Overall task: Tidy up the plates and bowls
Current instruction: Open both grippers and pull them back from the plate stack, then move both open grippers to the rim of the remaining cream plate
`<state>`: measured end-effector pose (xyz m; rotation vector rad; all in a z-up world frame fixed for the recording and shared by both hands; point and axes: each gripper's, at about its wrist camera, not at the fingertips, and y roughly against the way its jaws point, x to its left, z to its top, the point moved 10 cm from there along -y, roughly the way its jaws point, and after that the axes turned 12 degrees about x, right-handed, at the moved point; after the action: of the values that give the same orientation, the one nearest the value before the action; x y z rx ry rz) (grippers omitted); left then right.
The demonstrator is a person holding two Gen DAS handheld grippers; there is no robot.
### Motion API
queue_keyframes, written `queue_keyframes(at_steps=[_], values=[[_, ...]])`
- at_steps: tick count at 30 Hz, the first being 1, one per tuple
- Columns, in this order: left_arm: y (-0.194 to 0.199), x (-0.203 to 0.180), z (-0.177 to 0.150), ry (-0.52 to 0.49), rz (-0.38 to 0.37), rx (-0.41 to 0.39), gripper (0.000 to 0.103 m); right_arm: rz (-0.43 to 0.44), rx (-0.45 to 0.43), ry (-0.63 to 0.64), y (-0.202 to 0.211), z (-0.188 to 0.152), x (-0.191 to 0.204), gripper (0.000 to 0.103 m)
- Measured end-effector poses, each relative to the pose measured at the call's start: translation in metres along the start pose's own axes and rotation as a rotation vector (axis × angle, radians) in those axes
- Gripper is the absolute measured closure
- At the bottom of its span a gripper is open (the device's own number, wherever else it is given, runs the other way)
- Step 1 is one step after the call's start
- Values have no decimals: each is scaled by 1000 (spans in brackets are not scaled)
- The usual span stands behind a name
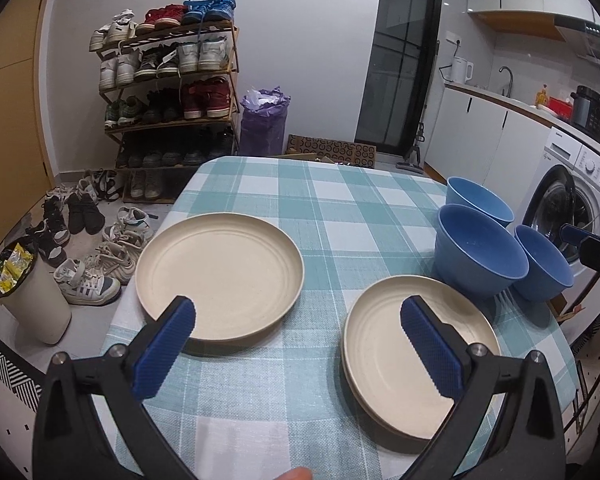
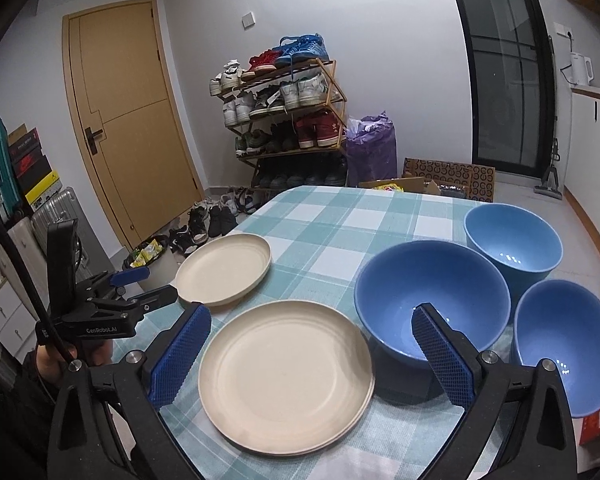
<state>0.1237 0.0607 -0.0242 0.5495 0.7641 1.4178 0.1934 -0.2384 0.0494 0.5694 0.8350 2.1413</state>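
Two cream plates are stacked (image 1: 380, 356) (image 2: 284, 376) near the front of the checked table (image 1: 300, 188) (image 2: 340, 216). A single cream plate (image 1: 220, 276) (image 2: 224, 268) lies to their left. Three blue bowls stand upright to the right: a large one (image 1: 480, 252) (image 2: 432, 288), one behind it (image 1: 478, 200) (image 2: 512, 240) and one at the table's right edge (image 1: 544, 264) (image 2: 568, 344). My left gripper (image 1: 298, 314) (image 2: 162, 281) hovers open between the single plate and the stack, holding nothing. My right gripper (image 2: 310, 316) is open above the stack and the large bowl, also with nothing in it.
A shoe rack (image 1: 172, 92) and loose shoes (image 1: 88, 240) stand beyond the table's left side, with a white bin (image 1: 32, 300) near the corner. A washing machine (image 1: 572, 200) sits right of the bowls. A purple bag (image 2: 370, 148) and cardboard box (image 2: 448, 172) lie behind the table.
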Motion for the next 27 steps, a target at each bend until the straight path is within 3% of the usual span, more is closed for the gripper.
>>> queue_keyframes(at_steps=[9, 27], values=[[2, 23, 4, 40, 28, -8, 0, 39, -23, -1, -5, 28, 9, 1], [-16, 59, 7, 96, 99, 37, 0, 99, 41, 17, -53, 64, 32, 1]])
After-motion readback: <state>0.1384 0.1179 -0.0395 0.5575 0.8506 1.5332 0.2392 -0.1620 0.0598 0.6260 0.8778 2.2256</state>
